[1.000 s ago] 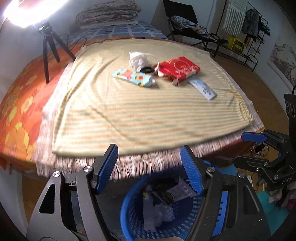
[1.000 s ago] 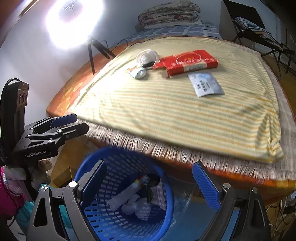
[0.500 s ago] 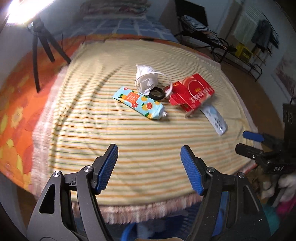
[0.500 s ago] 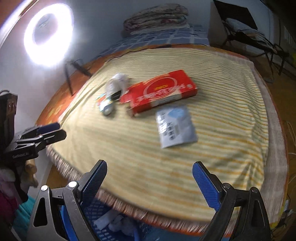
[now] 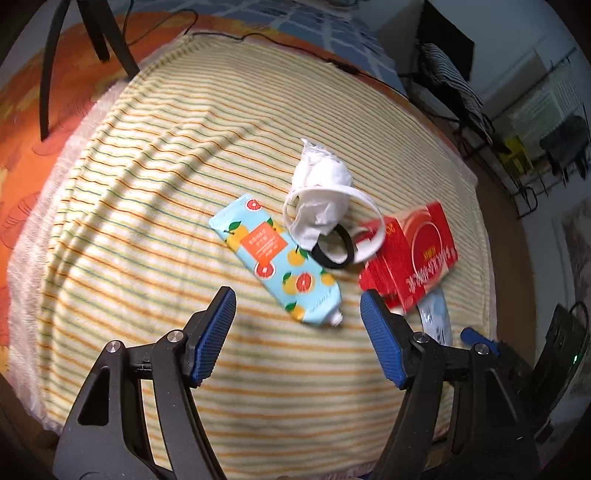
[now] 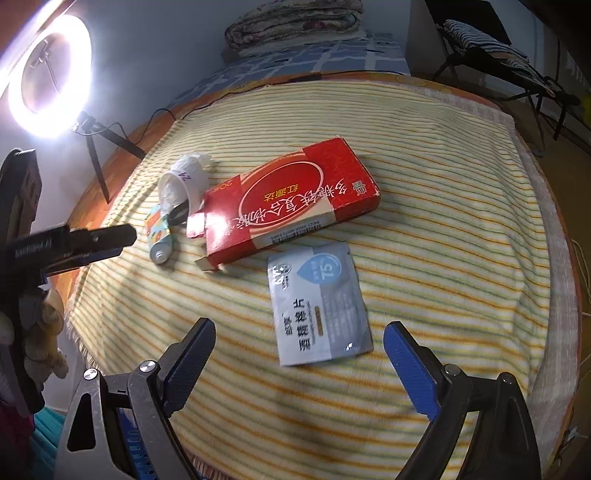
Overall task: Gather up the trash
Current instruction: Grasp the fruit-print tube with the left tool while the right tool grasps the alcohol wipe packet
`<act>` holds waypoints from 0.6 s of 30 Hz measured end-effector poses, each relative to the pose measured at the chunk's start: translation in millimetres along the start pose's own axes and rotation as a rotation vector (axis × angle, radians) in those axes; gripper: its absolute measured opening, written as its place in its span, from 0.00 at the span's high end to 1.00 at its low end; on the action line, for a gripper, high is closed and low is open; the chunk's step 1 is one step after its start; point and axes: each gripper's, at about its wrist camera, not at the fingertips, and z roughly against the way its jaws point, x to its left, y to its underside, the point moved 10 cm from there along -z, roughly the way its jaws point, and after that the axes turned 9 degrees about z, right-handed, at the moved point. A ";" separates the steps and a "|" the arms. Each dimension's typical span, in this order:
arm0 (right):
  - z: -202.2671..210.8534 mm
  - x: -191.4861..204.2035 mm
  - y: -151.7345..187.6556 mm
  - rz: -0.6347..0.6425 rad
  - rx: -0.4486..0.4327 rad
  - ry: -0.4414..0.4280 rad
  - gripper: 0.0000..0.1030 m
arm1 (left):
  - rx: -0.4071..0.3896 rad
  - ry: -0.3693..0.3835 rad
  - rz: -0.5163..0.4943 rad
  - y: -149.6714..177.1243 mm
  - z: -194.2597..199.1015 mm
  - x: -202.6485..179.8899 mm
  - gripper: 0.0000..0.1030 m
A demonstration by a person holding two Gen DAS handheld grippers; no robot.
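Note:
Trash lies on the striped blanket [image 5: 147,206]. A blue citrus-print tube [image 5: 277,258] sits just ahead of my open, empty left gripper [image 5: 297,321]. Behind the tube are a white cup stuffed with tissue [image 5: 321,195], a black ring [image 5: 332,249] and a red box [image 5: 410,254]. In the right wrist view the red box [image 6: 291,206] lies mid-bed and a grey-blue sachet [image 6: 317,306] lies just ahead of my open, empty right gripper [image 6: 299,354]. The cup [image 6: 183,182] and tube [image 6: 159,236] are at left.
A ring light [image 6: 48,74] on a tripod stands at the bed's far left. Folded bedding [image 6: 295,22] lies at the bed's head. A chair with striped cloth [image 6: 491,48] stands at far right. The blue basket's rim [image 6: 136,461] shows below the bed edge.
Both grippers rose from above the blue basket and moved forward over the bed. The left now nears the tube, the right nears the sachet. Both stayed open.

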 end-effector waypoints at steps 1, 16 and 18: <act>-2.0 -1.2 -1.3 -0.002 0.004 0.002 0.08 | 0.001 -0.007 -0.002 -0.6 -2.9 -0.7 0.30; -19.3 -7.6 -11.1 0.011 0.021 0.046 0.12 | -0.036 -0.126 -0.096 -10.9 -29.4 -5.8 0.41; -20.1 -8.2 -11.4 0.013 0.021 0.052 0.14 | -0.039 -0.133 -0.107 -10.1 -28.3 -4.3 0.45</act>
